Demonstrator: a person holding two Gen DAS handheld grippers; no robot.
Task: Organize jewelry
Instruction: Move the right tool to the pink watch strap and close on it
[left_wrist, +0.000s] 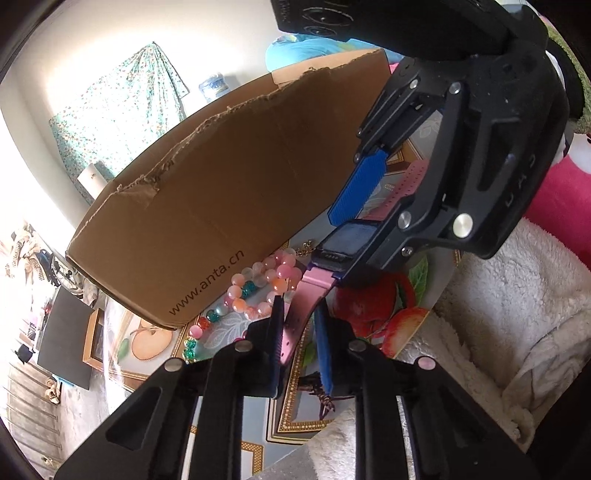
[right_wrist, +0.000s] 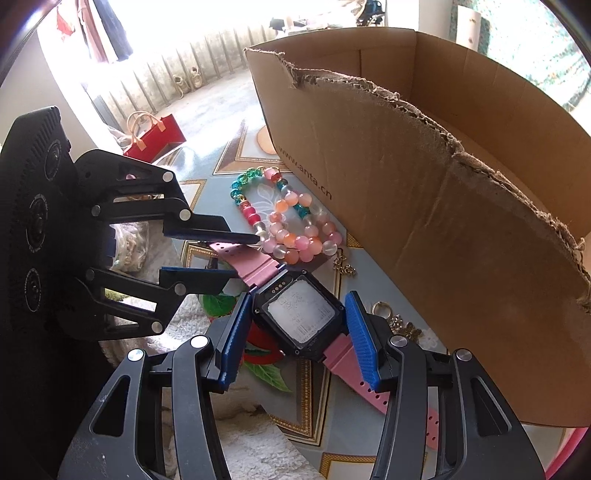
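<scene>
While the right gripper (right_wrist: 295, 325) clamps the pink watch (right_wrist: 301, 319) by its case, the left gripper's (left_wrist: 299, 332) jaws pinch its strap beside a cardboard box (right_wrist: 424, 206).

Both tools have the same build. The left gripper (left_wrist: 299, 332) has black plastic arms with cut-out slots, round silver rivets at the joints, and ribbed blue pads on its 2 fingers. The right gripper (right_wrist: 295, 332) has the same black linkage, silver rivets and blue ribbed pads (right_wrist: 364, 338). Behind the left gripper's fingers sits a black housing with round embossed rings.
</scene>
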